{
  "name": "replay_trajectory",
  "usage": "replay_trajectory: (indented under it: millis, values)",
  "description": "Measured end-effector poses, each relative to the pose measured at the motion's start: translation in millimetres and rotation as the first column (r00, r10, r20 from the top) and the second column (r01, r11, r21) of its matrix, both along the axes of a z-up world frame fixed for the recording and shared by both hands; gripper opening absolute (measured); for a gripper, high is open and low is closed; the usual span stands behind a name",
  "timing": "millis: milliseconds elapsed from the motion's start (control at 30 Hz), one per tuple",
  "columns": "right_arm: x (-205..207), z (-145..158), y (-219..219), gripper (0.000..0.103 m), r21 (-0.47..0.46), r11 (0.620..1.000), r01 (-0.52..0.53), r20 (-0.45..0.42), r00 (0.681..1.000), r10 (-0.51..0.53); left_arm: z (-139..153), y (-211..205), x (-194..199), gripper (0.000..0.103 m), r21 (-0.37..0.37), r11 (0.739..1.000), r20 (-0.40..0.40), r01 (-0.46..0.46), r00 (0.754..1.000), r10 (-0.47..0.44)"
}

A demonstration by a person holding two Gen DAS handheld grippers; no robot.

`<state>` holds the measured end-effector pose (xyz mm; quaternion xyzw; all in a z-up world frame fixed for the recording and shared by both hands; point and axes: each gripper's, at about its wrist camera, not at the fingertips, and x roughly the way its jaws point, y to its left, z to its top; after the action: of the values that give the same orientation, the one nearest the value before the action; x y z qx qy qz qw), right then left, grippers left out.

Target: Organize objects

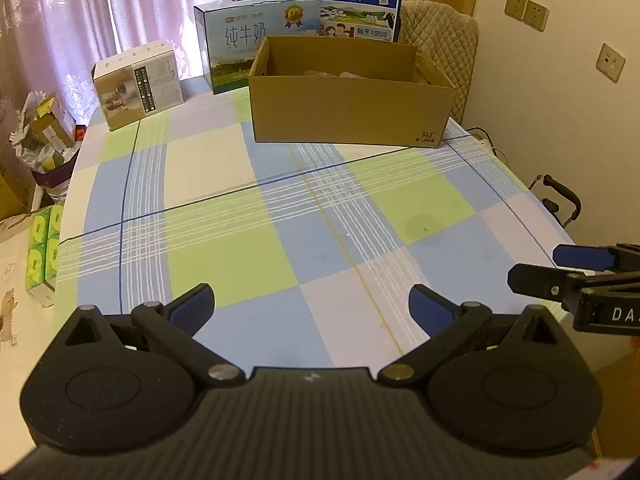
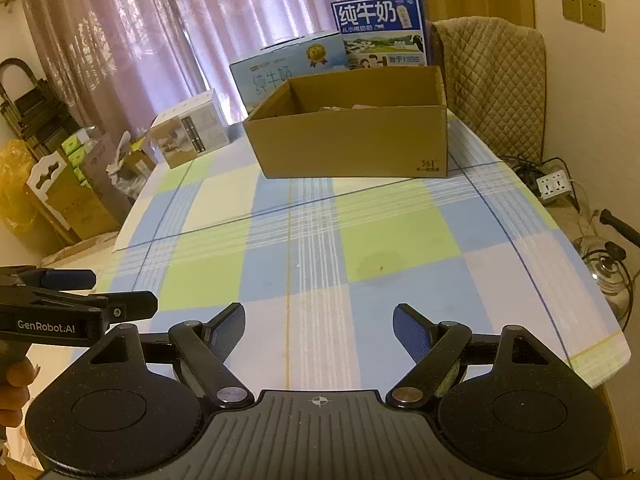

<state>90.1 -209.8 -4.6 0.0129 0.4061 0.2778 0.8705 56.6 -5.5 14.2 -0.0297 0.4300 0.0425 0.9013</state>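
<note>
An open brown cardboard box stands at the far side of the checked table, with pale wrapped items barely showing inside. My left gripper hovers open over the near part of the tablecloth, nothing between its blue pads. My right gripper is likewise open and empty over the near edge. Each gripper shows in the other's view: the right gripper at the right edge of the left wrist view, the left gripper at the left of the right wrist view, with a hand below it.
Behind the cardboard box stand a light blue milk carton case and a dark blue milk case. A small white product box sits at the far left. A quilted chair and a power strip lie to the right.
</note>
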Motion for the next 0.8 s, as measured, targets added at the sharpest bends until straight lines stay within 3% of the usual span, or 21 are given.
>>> replay_trajectory:
  millis: [800]
  values:
    - [7, -5, 19, 0.078, -0.021, 1.000, -0.022, -0.014, 1.000, 0.021, -6, 16, 3, 0.102, -0.015, 1.000, -0.011, -0.018, 1.000, 0.018]
